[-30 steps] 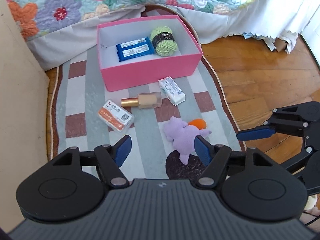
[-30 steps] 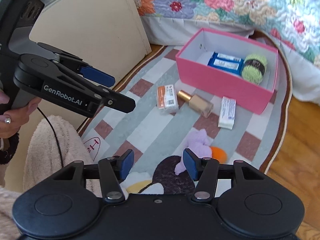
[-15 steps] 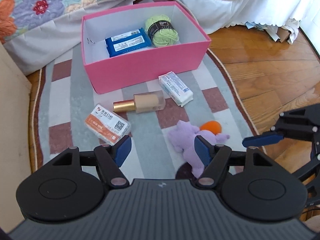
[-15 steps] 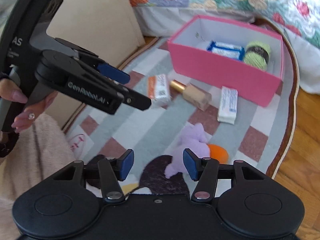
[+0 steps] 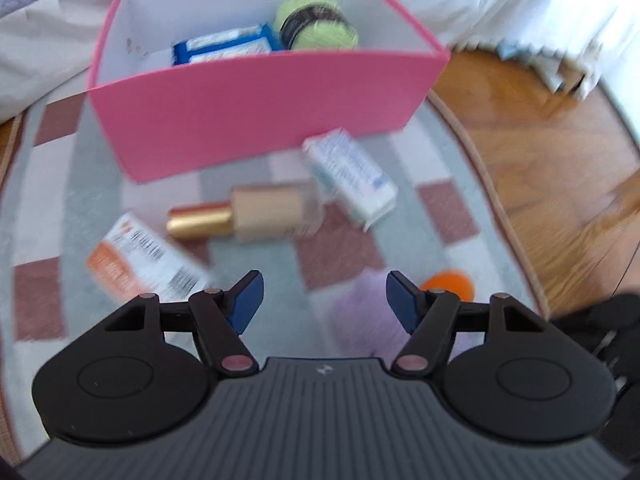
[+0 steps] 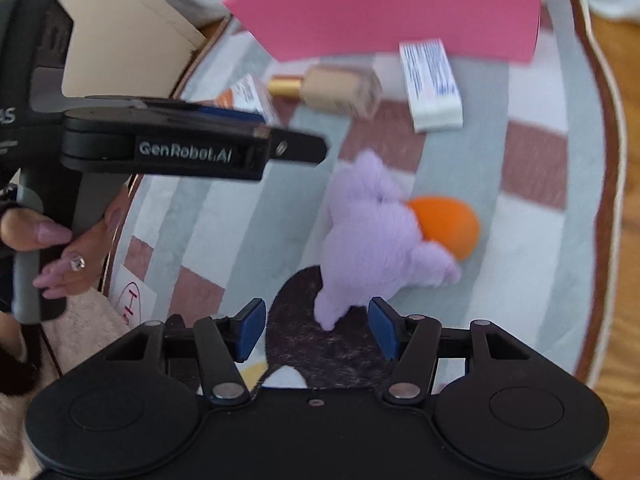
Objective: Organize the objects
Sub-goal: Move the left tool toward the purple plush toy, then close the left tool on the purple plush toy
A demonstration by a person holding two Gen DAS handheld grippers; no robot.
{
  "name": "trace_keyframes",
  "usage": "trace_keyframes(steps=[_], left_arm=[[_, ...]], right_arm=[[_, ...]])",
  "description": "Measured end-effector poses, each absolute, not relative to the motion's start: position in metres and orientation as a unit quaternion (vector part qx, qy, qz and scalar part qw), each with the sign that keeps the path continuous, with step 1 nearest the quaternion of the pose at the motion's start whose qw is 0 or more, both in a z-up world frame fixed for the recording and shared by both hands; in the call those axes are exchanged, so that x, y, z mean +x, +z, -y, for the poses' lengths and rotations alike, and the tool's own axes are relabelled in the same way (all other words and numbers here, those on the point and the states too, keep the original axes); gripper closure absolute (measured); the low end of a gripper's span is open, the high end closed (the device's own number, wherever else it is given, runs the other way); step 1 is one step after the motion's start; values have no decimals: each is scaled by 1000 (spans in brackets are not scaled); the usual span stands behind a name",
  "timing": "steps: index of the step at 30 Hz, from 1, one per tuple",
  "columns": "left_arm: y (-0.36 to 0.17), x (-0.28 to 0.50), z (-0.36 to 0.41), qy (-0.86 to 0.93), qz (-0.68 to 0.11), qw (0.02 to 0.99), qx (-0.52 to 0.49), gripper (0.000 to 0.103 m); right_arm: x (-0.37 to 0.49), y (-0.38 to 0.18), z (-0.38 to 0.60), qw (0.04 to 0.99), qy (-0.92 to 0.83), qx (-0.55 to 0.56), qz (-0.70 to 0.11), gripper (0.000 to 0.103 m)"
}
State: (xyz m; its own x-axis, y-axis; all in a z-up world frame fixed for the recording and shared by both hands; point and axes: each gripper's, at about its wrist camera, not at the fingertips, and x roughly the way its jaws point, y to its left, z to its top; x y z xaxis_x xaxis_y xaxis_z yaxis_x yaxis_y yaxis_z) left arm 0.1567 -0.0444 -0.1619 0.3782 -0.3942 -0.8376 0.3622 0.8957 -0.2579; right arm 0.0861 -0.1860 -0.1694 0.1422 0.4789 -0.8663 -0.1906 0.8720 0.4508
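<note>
A pink box (image 5: 260, 120) on the striped rug holds a blue packet (image 5: 224, 46) and green yarn (image 5: 320, 24). In front of it lie a foundation bottle (image 5: 256, 216), a white carton (image 5: 352, 176) and an orange-white carton (image 5: 136, 260). My left gripper (image 5: 324, 296) hovers low over the rug, its jaws closing with nothing pressed between them. A purple plush (image 6: 376, 240) lies against an orange egg shape (image 6: 448, 224). My right gripper (image 6: 316, 320) hangs just above the plush's foot, jaws opening, pads clear of it. The bottle (image 6: 336, 88) and white carton (image 6: 430, 84) lie beyond.
The rug (image 5: 280, 264) ends at wooden floor (image 5: 540, 160) on the right. A cream panel (image 6: 120, 40) stands at the left, and a white bed skirt (image 5: 40, 60) hangs behind the box. A hand (image 6: 52, 240) grips the left tool. A paper tag (image 6: 132, 296) lies on the rug.
Both grippers have come down toward the rug, so the objects loom larger. The right view has rolled, and the box's inside has left it. The left tool now crosses that view closer.
</note>
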Motion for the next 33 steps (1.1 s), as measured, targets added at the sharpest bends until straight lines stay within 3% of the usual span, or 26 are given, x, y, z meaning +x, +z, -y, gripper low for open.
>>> trace_keyframes(steps=[11,14,17,25,33], left_arm=[[-208,168,54,-287,-552,781,-59,43],[-204,167,53,-292,-551,779,-69,55],[-201,164,49,-299,-548,777,-83,58],[-191,143,24,-321,-573,732,-183,63],[-181,145,4,-240,-541,791,-157,63]], right_arm=[[97,-190,186,761,170,118,-615,41],[98,-189,194,776,141,120,-603,51],[96,-186,197,786,136,115,-592,57],[99,-163,175,802,195,-13,-564,62],[121,-152,136,798,247,-151,-528,65]])
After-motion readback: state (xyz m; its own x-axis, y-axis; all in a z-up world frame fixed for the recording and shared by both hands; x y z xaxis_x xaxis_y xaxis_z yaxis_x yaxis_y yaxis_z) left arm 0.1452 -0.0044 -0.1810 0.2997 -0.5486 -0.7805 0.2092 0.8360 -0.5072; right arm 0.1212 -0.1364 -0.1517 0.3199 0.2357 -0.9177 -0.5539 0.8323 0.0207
